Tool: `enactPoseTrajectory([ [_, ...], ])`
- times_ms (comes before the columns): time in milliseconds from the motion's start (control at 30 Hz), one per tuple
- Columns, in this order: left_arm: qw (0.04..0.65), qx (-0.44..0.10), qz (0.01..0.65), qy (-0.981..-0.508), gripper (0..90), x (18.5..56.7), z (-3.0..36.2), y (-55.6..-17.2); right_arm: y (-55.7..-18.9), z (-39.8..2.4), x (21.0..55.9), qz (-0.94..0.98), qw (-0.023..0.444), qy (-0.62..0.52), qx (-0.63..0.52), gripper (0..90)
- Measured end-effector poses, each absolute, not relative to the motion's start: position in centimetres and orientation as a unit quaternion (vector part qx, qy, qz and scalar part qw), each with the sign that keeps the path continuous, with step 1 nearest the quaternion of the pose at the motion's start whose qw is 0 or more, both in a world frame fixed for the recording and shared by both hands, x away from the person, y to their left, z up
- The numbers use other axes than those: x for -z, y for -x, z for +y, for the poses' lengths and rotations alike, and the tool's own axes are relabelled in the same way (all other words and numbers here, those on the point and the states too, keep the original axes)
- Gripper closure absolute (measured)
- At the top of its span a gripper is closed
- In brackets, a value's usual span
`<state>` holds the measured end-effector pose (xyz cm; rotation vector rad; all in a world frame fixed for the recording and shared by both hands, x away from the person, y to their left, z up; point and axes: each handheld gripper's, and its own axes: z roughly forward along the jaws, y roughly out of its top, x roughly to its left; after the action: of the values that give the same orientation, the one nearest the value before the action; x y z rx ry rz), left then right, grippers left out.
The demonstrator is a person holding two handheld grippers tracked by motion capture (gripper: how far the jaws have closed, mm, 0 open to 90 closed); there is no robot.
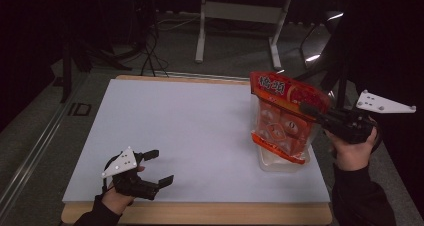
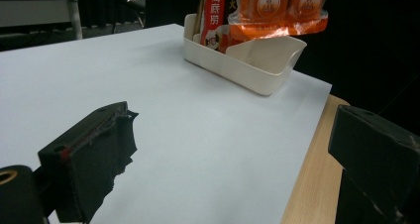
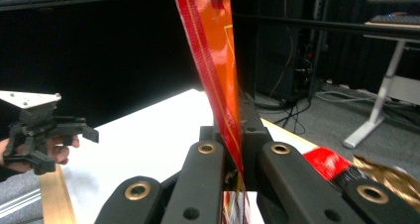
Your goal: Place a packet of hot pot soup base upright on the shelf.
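An orange-red snack bag [image 1: 280, 126] with clear windows hangs upright over a white bin [image 1: 280, 165] at the table's right side. My right gripper [image 1: 306, 108] is shut on the bag's upper edge and comes in from the right. In the right gripper view the bag's edge [image 3: 218, 50] runs up from between the closed jaws of that gripper [image 3: 233, 135]. My left gripper [image 1: 161, 167] rests low at the front left of the white mat, open with nothing between its fingers. The left gripper view shows its jaws wide apart [image 2: 233, 149], with the bin [image 2: 247, 60] and bag [image 2: 277, 6] far ahead.
A red-and-white packet [image 2: 214, 16] stands inside the bin. More packets, red [image 3: 332, 164] and gold [image 3: 391, 177], lie below the right gripper. The white mat [image 1: 200, 126] covers most of the wooden table [image 1: 200, 213]. A desk frame [image 1: 240, 16] stands on the floor behind.
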<state>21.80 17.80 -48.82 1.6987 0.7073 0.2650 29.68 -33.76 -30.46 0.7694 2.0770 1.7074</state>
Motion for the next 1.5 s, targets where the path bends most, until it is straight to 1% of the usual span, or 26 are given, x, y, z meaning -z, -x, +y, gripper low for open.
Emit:
enactPoseTrajectory([
  [267, 0.596, -0.123, 0.306, -0.732, 3.7, 49.2, 17.8, -21.8, -30.7, -35.1, 32.2, 0.730, 0.168, -0.297, -0.592, 90.0],
  [600, 0.596, -0.120, 0.313, -0.730, 3.7, 49.7, 17.9, -22.0, -31.9, -35.7, 34.0, 0.732, 0.168, -0.318, -0.579, 90.0],
  [933, 0.593, -0.118, 0.319, -0.730, 3.7, 50.0, 17.9, -22.2, -32.6, -35.9, 36.3, 0.723, 0.148, -0.337, -0.584, 90.0],
  [1133, 0.592, -0.117, 0.322, -0.730, 3.7, 50.2, 18.0, -22.3, -32.7, -36.4, 37.4, 0.717, 0.148, -0.348, -0.586, 90.0],
  [1233, 0.592, -0.116, 0.323, -0.729, 3.7, 50.2, 18.0, -22.3, -32.9, -36.8, 38.5, 0.715, 0.137, -0.356, -0.586, 90.0],
  [1400, 0.592, -0.115, 0.325, -0.729, 3.7, 50.3, 18.0, -22.4, -32.7, -37.7, 39.3, 0.699, 0.126, -0.363, -0.603, 90.0],
  [1500, 0.591, -0.114, 0.326, -0.729, 3.7, 50.3, 18.0, -22.4, -32.5, -38.0, 39.6, 0.697, 0.131, -0.367, -0.602, 90.0],
])
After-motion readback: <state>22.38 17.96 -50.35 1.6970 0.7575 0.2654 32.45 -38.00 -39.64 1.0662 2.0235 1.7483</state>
